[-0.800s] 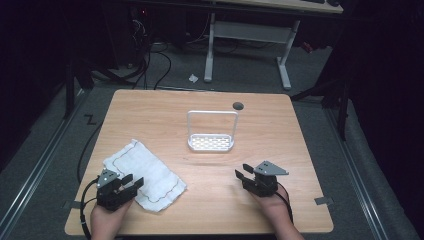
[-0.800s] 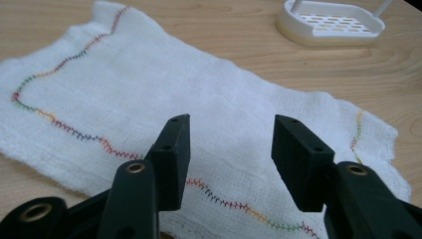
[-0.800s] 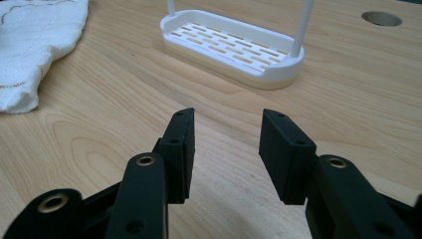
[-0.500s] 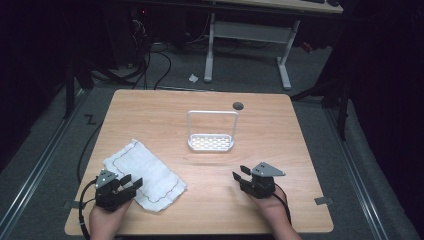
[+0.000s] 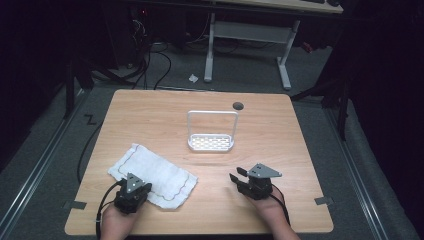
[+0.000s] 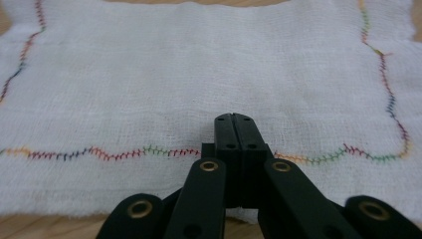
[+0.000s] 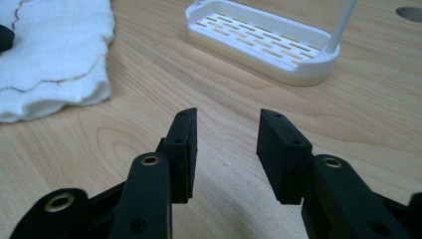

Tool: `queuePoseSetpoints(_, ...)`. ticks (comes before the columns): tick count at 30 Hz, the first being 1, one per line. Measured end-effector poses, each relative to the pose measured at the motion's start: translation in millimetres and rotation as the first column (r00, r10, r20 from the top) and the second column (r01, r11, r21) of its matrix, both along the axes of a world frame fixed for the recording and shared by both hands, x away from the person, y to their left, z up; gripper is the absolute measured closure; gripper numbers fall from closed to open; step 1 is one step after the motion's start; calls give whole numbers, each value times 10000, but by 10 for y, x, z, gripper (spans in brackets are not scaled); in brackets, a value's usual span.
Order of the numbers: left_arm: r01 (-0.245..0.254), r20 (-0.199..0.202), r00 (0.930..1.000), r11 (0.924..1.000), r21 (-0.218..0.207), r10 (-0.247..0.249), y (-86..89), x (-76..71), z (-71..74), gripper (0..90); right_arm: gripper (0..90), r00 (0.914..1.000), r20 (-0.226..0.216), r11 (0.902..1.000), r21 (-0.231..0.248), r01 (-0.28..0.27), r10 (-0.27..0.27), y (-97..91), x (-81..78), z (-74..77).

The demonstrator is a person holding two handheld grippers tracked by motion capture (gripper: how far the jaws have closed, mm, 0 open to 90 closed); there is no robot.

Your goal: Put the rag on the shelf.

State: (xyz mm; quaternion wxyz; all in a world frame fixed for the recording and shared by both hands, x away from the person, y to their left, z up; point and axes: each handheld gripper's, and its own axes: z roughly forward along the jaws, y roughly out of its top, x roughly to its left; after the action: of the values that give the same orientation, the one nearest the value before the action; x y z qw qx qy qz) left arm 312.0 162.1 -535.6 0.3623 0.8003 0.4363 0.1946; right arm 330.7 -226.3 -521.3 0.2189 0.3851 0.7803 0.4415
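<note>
A white cloth (image 5: pixel 156 169) with a coloured zigzag stitched border lies flat on the front left of the wooden table (image 5: pixel 150 115). My left gripper (image 5: pixel 138 186) rests over the cloth's near edge. In the left gripper view its jaws are pressed together (image 6: pixel 232 118) above the cloth (image 6: pixel 199 64), and no fold shows between them. My right gripper (image 5: pixel 238 174) sits at the front right, open, with bare wood between its fingers (image 7: pixel 224 134). The cloth (image 7: pixel 50 50) lies off to its left.
A small white slotted rack (image 5: pixel 211 144) with a tall wire handle stands mid-table, just beyond the right gripper, also seen as the rack (image 7: pixel 259 42). A round cable hole (image 5: pixel 238 105) sits near the far edge. Cables and desk legs are on the floor beyond.
The left gripper has turned toward the cloth and its jaws have closed. The right gripper has barely shifted and stays open.
</note>
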Motion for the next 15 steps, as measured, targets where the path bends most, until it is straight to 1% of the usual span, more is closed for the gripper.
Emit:
queuePoseSetpoints(1,164,-76,9998,9998,-131,-165,-43,-9,-1,900,629,10000,4,10000,21,-25,25,3,-3,5)
queuePoseSetpoints(4,648,-145,9978,9977,-201,-651,-189,-32,1,900,663,9999,-25,9999,45,-147,147,28,-8,15)
queuePoseSetpoints(5,801,-179,9966,9964,-291,-806,-237,-40,-1,900,691,9997,-49,9997,56,-227,227,45,-11,17)
queuePoseSetpoints(6,943,-214,9952,9949,-369,-952,-284,-51,-3,900,738,9990,-130,9990,84,-434,435,94,-15,25)
queuePoseSetpoints(7,1109,-221,9935,9930,-418,-1119,-330,-62,-5,900,763,9983,-181,9984,182,-544,548,128,-14,27)
queuePoseSetpoints(8,1236,-196,9920,9915,-398,-1245,-375,-76,-6,900,763,9983,-181,9984,182,-544,548,128,-14,27)
queuePoseSetpoints(9,1375,-184,9902,9898,-370,-1382,-415,-90,-7,900,794,9976,-320,9976,360,-598,609,173,-8,24)
queuePoseSetpoints(10,1484,-148,9887,9883,-340,-1489,-449,-103,-8,900,817,9963,-488,9967,429,-685,706,231,7,17)
queuePoseSetpoints(11,1547,-131,9878,9873,-371,-1553,-479,-115,-11,900,839,9951,-565,9963,335,-797,815,307,19,8)
queuePoseSetpoints(12,1642,-172,9862,9857,-374,-1650,-497,-124,-9,900,858,9936,-623,9956,131,-931,938,391,37,-2)
queuePoseSetpoints(13,1700,-164,9852,9846,-402,-1708,-513,-133,-11,900,873,9916,-700,9935,-238,-1110,1091,481,61,-16)
queuePoseSetpoints(14,1731,-147,9847,9839,-440,-1739,-526,-143,-13,900,889,9906,-726,9897,-754,-1217,1163,567,85,-36)
queuePoseSetpoints(15,1783,-153,9837,9830,-444,-1791,-532,-148,-14,900,900,9898,-839,9858,-1129,-1240,1149,639,112,-63)
